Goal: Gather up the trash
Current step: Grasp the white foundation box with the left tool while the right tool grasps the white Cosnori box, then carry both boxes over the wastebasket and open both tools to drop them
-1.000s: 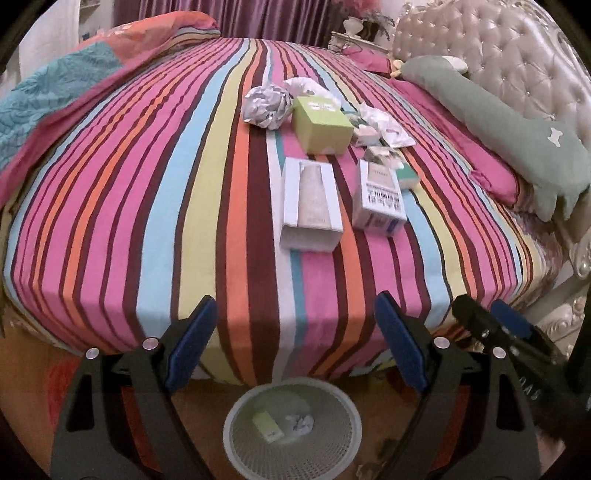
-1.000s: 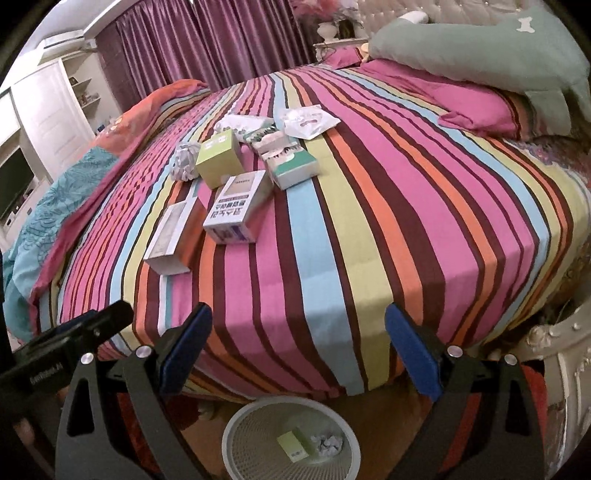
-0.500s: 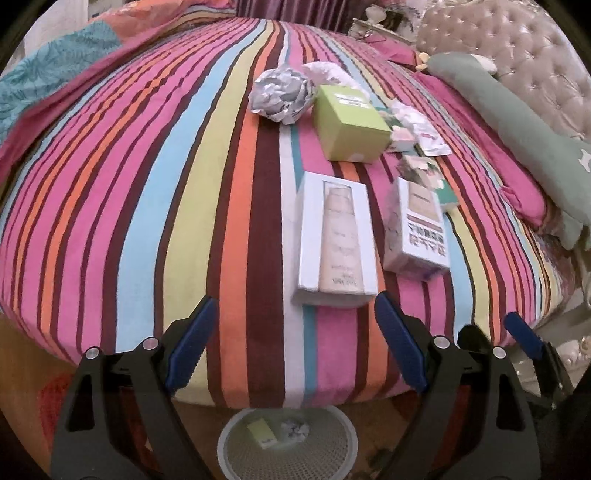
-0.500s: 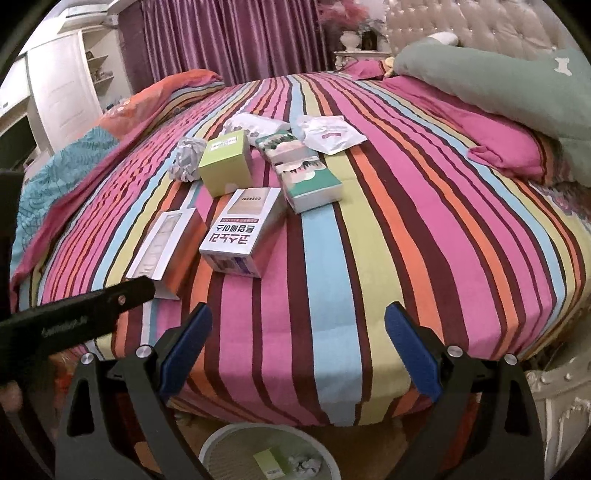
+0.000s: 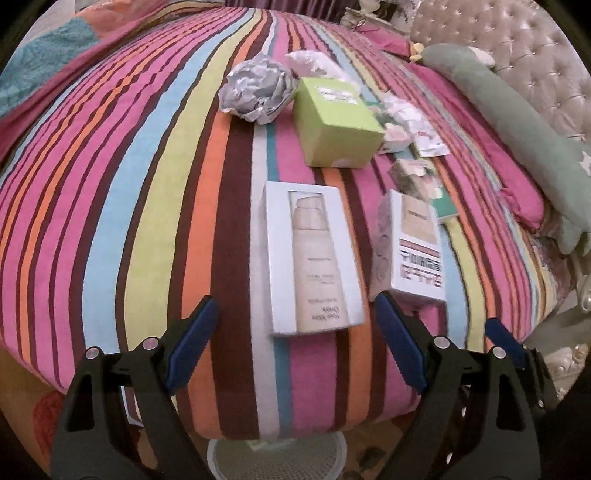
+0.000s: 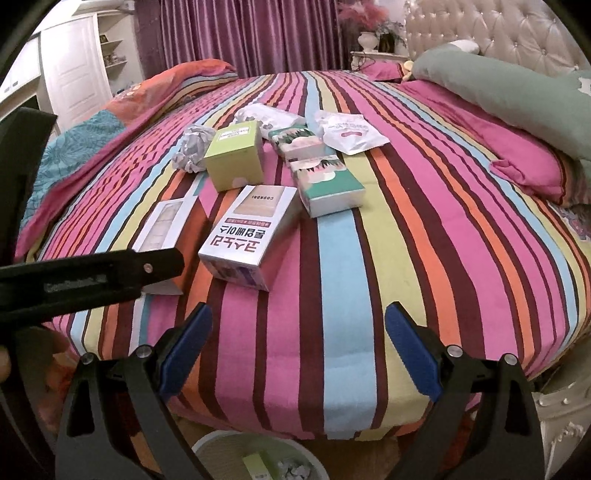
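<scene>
Trash lies on the striped bed (image 5: 110,206): a white bottle box (image 5: 310,258), a white box with red print (image 5: 413,247), a green box (image 5: 336,125), a crumpled paper ball (image 5: 258,90), tissue packs (image 6: 325,184) and a white pouch (image 6: 351,133). My left gripper (image 5: 293,319) is open, its jaws on either side of the near end of the bottle box. My right gripper (image 6: 297,328) is open and empty over the bed's near edge. A white mesh bin (image 6: 258,458) stands on the floor below the bed, with a green box and paper in it.
A long green pillow (image 6: 498,85) and pink pillow (image 6: 528,162) lie at the right by the tufted headboard (image 6: 498,29). A folded quilt (image 6: 92,140) covers the bed's left side. Purple curtains (image 6: 240,33) and a white cabinet (image 6: 70,70) stand behind.
Both grippers have moved forward and up over the bed. The boxes loom larger, and the bin has slid towards the bottom of both views. My left gripper has closed in on the bottle box.
</scene>
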`<state>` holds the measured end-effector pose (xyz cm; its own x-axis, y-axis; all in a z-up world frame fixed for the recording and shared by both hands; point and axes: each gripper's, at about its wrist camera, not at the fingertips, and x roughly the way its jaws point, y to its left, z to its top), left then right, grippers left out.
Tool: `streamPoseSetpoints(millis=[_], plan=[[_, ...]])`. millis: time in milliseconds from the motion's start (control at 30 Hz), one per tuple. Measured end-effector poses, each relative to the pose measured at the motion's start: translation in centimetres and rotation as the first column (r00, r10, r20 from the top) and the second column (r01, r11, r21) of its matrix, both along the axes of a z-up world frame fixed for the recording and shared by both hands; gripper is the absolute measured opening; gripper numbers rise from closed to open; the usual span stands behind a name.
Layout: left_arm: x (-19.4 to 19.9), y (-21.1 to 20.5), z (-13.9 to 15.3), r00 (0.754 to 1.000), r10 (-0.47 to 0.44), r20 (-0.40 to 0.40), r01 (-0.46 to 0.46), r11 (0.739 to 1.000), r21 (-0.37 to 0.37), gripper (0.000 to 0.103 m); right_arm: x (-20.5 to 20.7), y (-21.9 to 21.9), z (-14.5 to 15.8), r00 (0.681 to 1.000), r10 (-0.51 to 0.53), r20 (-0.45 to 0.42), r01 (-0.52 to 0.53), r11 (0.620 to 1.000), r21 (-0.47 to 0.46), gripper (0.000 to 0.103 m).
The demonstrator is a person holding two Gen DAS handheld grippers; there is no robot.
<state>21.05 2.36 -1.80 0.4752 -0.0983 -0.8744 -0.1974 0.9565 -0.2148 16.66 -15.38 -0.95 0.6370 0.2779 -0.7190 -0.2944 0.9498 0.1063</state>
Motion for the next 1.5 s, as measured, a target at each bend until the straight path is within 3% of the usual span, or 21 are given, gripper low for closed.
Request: streamPoseSetpoints(millis=[467,667,767,800,933,1267,1500], plan=[[3.1,2.0,-0.5,1.000,-0.005,-0.027,0.006,0.999,0.032,0.083,1.8,4.2,-0.3,0.997,-0.004,0.074,0.009,0.997,-0.070,0.090],[3.6,3.3,-0.4,1.000,0.002,-0.028,0.000,0.999,0.048,0.050,3.5,5.7,-0.8,0.997,-0.006,0.081,0.015,0.994,-0.113,0.089],[3.7,3.8,-0.4,1.000,-0.002,-0.026,0.003,1.000,0.030,0.047,4.4,5.9,-1.3,0.998,-0.022,0.062,0.029,0.992,-0.120,0.086],[3.6,3.8,-0.4,1.000,-0.004,-0.024,0.005,1.000,0.026,0.047,4.8,5.8,-1.4,0.998,-0.031,0.048,0.037,0.993,-0.116,0.082],[3.5,4.0,-0.4,1.000,-0.009,-0.015,0.009,1.000,0.014,0.047,5.5,5.1,-1.3,0.999,-0.048,0.013,0.049,0.995,-0.090,0.050],[1.1,4.3,0.1,1.000,0.003,0.008,-0.003,1.000,-0.028,0.047,4.3,1.7,-0.6,0.995,-0.056,-0.083,0.061,0.997,0.056,0.048],[-1.7,4.1,1.1,0.999,-0.001,0.037,0.002,1.000,-0.029,0.047,1.9,-1.3,0.6,0.991,-0.087,-0.106,0.101,0.985,0.141,0.048]])
